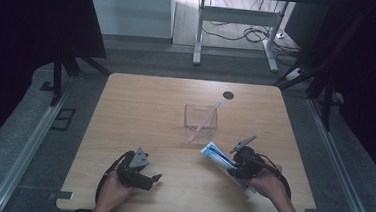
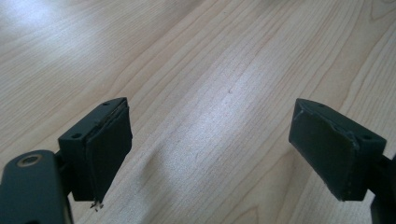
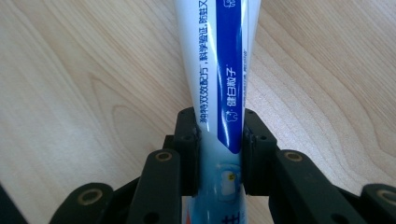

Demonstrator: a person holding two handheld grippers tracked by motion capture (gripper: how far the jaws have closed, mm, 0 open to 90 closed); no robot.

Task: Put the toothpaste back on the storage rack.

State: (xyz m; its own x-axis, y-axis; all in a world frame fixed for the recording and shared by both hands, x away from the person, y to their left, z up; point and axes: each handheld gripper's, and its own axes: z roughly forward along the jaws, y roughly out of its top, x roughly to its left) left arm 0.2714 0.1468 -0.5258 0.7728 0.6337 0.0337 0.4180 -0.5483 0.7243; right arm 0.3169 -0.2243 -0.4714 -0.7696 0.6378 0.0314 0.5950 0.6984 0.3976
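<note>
A white and blue toothpaste tube [image 1: 217, 156] lies slanted near the table's front right, and my right gripper [image 1: 242, 162] is shut on it. In the right gripper view the tube [image 3: 219, 70] runs up between the two black pads [image 3: 191, 140], which press its sides. A clear plastic cup [image 1: 201, 122] stands at the table's middle with a pink toothbrush [image 1: 208, 116] leaning inside it. My left gripper [image 1: 152, 179] rests at the front left; in the left gripper view it [image 2: 210, 149] is open, with bare wood between its pads [image 2: 109, 149].
The light wooden table [image 1: 140, 107] has a dark round hole [image 1: 228, 95] near its far edge. Beyond the table stand a white desk frame [image 1: 242, 24] and floor cables. Dark curtains hang on both sides.
</note>
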